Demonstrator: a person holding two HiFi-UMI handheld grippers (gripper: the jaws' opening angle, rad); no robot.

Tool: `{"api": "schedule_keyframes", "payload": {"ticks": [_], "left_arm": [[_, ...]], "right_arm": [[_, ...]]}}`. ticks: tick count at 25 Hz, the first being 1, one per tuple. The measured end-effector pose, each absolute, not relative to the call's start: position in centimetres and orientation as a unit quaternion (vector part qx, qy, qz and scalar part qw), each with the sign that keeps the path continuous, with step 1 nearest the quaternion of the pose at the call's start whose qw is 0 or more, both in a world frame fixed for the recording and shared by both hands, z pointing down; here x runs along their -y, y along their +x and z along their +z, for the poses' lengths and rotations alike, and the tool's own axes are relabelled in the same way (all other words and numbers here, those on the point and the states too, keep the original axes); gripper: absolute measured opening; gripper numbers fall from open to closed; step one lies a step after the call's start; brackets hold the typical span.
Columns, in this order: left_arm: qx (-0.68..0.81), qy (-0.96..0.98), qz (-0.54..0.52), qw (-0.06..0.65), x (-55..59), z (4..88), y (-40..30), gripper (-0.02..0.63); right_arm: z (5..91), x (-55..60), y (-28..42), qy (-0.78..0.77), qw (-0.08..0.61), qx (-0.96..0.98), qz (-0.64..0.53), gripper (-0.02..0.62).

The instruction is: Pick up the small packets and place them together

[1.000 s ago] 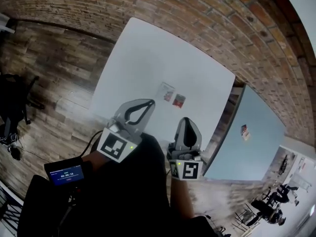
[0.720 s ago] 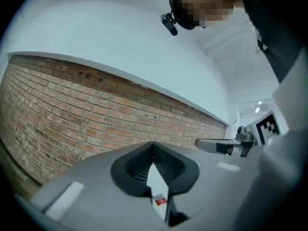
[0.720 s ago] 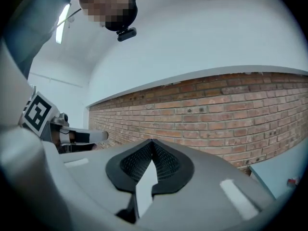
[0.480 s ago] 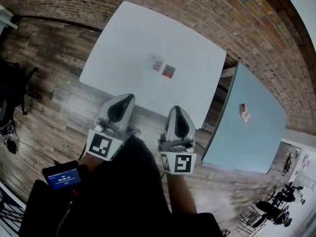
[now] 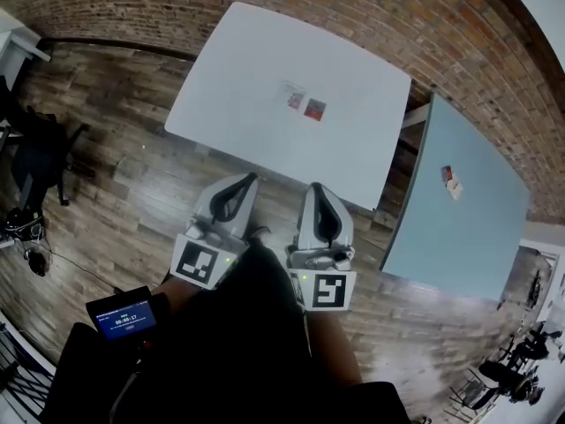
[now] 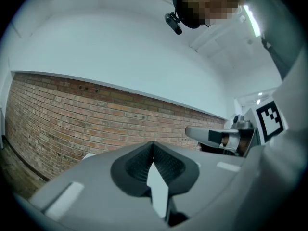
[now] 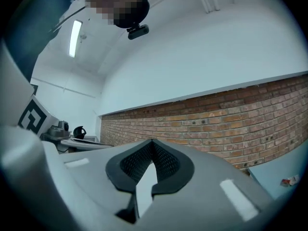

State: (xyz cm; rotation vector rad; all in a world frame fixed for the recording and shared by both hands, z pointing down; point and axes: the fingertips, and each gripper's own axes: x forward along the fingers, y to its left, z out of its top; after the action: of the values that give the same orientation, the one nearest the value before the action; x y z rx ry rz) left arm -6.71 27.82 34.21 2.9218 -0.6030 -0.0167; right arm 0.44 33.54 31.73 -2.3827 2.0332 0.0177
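Small packets point(image 5: 314, 109) lie side by side on the white table point(image 5: 238, 69), well ahead of both tongs. Left gripper point(image 5: 246, 181) and right gripper point(image 5: 315, 187), jaws closed and empty, hang over wooden floor point(image 5: 132, 175) short of its near edge; brick wall point(image 5: 353, 7) beyond.

left gripper point(image 5: 244, 182) – jaws together, empty, held level | right gripper point(image 5: 317, 189) – jaws together, empty, level, just beside it

Pale packet point(image 5: 295, 97) beside red packet point(image 5: 314, 109), white table point(image 5: 238, 69); left claw point(image 5: 251, 179), right claw point(image 5: 316, 188) above floor point(image 5: 132, 175).
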Motion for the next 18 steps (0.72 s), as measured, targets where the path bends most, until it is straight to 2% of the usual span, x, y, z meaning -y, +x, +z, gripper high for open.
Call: {"api": "schedule_keyframes", "payload": {"ticks": [8, 18], "left_arm": [[0.217, 0.974, -0.028, 0.058, -26.9, 32.5, -8.9, 0.0], [0.196, 0.978, -0.04, 0.062, -26.5, 32.6, -7.8, 0.0]], "right_arm": [[30.0, -33.0, -1.4, -0.767, -0.011, -0.641, 0.03, 0.0], [29.4, -32.7, -1.0, -0.789, -0.038, -0.612, 0.036, 0.0]]}}
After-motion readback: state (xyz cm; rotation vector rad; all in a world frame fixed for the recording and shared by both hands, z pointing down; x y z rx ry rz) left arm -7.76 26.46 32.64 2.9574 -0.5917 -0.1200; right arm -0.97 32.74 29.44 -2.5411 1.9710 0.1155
